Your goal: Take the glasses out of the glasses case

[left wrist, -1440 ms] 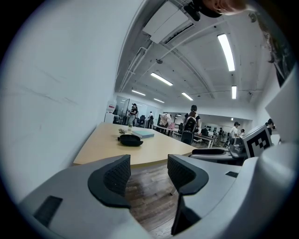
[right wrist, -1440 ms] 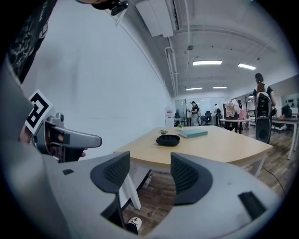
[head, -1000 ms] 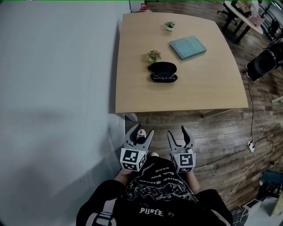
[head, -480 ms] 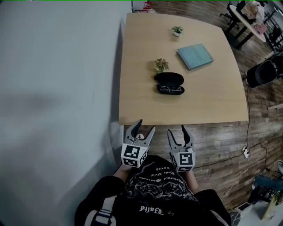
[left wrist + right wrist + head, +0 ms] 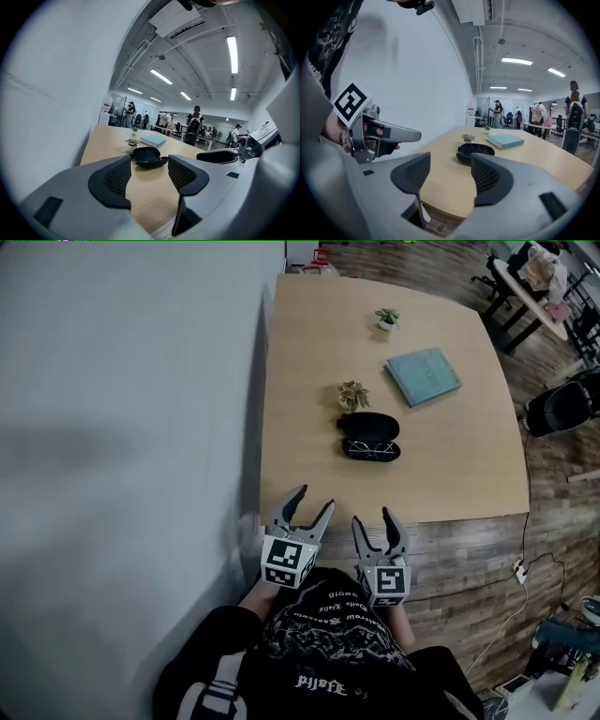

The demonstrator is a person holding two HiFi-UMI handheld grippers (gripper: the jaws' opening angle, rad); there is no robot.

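Observation:
A black glasses case [image 5: 370,437] lies open on the wooden table [image 5: 309,381], with a pair of glasses [image 5: 371,448] in its near half. It also shows ahead in the left gripper view as the case [image 5: 149,156] and in the right gripper view as the case [image 5: 474,152]. My left gripper [image 5: 307,510] and right gripper [image 5: 372,524] are held side by side at the table's near edge, well short of the case. Both are open with nothing between their jaws.
A small dried plant [image 5: 352,394] stands just behind the case. A teal book [image 5: 423,375] lies to its right and a small potted plant [image 5: 385,319] farther back. A grey wall [image 5: 122,427] runs along the table's left side. Chairs and people fill the far room.
The view has advanced toward the table; the case now appears lower and closer. Both grippers have come up to the table's near edge, still open.

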